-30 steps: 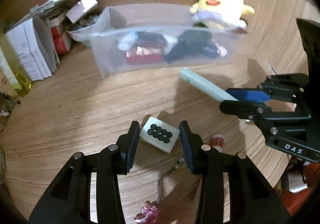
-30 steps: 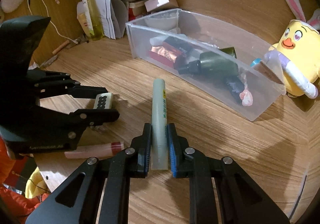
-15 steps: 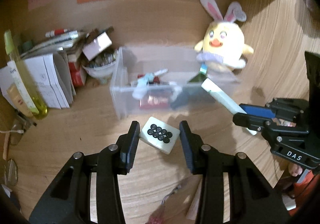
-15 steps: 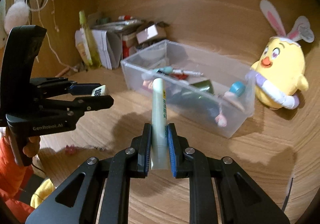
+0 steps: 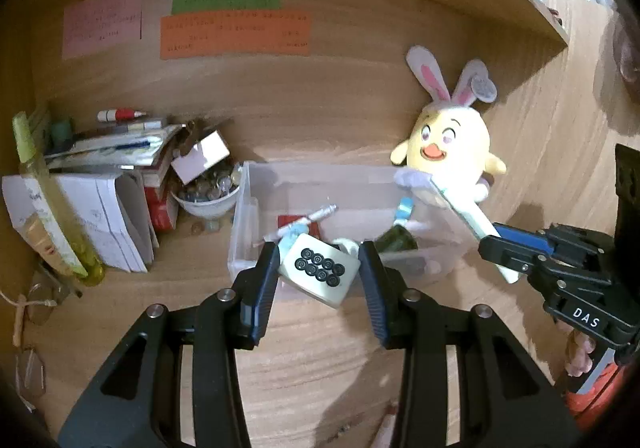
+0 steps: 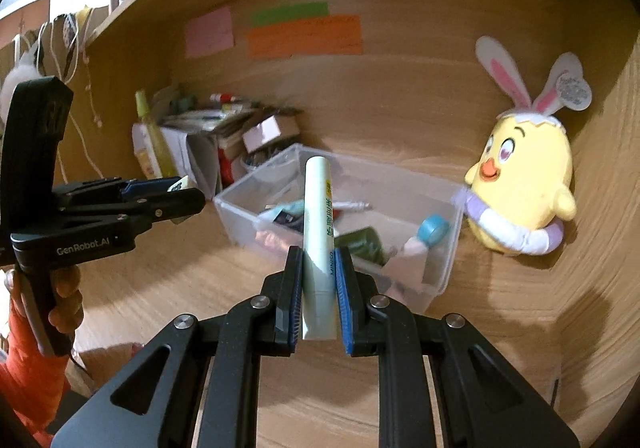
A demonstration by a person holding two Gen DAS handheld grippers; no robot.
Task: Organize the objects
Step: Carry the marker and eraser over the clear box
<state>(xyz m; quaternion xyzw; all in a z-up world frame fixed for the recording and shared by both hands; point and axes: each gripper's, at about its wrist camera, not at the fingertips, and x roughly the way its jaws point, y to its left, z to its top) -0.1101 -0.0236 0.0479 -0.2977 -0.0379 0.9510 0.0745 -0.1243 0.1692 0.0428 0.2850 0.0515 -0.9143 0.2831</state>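
My left gripper (image 5: 318,272) is shut on a white tile with black dots (image 5: 318,271) and holds it in the air in front of the clear plastic bin (image 5: 244,232). My right gripper (image 6: 318,276) is shut on a pale green tube (image 6: 318,232), raised before the same bin (image 6: 440,260). The bin holds a dark green bottle (image 6: 360,244), a blue-capped item (image 6: 432,228), a pen and other small things. The right gripper with the tube also shows in the left wrist view (image 5: 496,248); the left gripper shows in the right wrist view (image 6: 176,194).
A yellow bunny-eared plush chick (image 5: 450,148) leans on the bin's right end. Boxes, papers, a bowl of small items (image 5: 208,194) and a yellow-green bottle (image 5: 44,204) crowd the back left. Sticky notes (image 5: 236,34) hang on the wooden wall. A shelf runs overhead.
Both grippers have lifted off the desk with their objects and tilted up towards the bin and wall. The tile and tube now sit higher and closer to the bin.
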